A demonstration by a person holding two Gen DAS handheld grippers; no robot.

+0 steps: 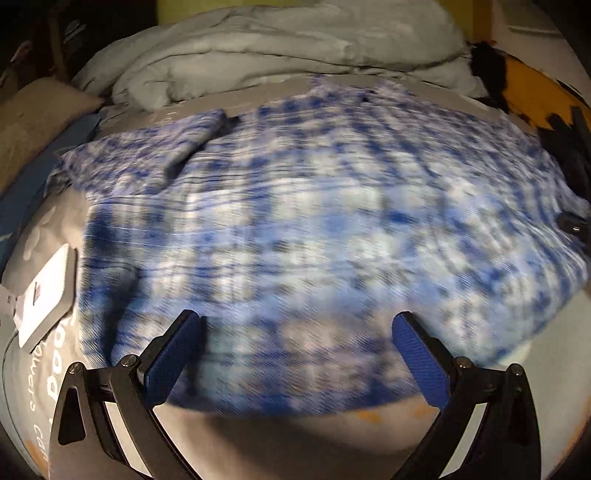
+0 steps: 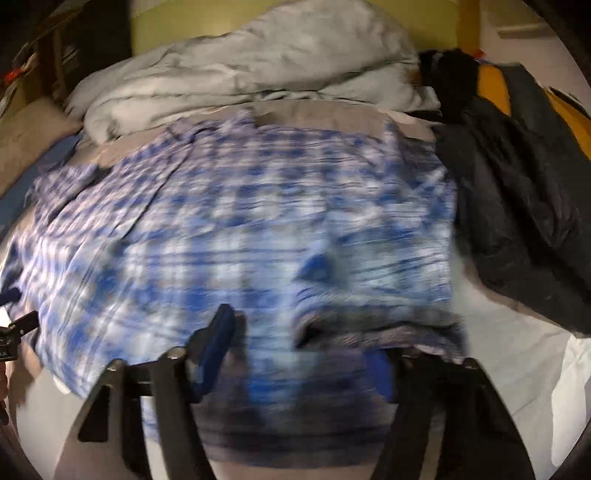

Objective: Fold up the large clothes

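A blue and white checked shirt (image 1: 314,206) lies spread flat across the middle of a bed (image 2: 517,369), covering most of the grey-white sheet; both views are blurred, so its pattern smears into streaks. One sleeve (image 1: 177,144) is folded across the shirt's upper left part in the left wrist view.

The left gripper (image 1: 295,350) hovers at the shirt's near hem, its jaws spread wide with the blue pads (image 1: 173,354) over the cloth and nothing between them. The right gripper (image 2: 303,354) sits at the shirt's near right corner, where a fold of checked fabric bunches up over its right finger. The jaws stand apart, and the blur makes it unclear whether any cloth is pinched; the gap between them looks wide.

Beyond the shirt's far edge a crumpled pale grey duvet (image 2: 251,66) is heaped against a yellow-green wall (image 2: 173,26). To the shirt's right lies a dark puffy jacket (image 2: 517,206), touching or just beside the shirt's edge, with something orange (image 2: 491,88) behind it. To the shirt's left, in the left wrist view, a white card (image 1: 44,291) in a grey holder rests on grey printed fabric (image 1: 37,387), and a tan cushion (image 1: 33,122) sits farther back.
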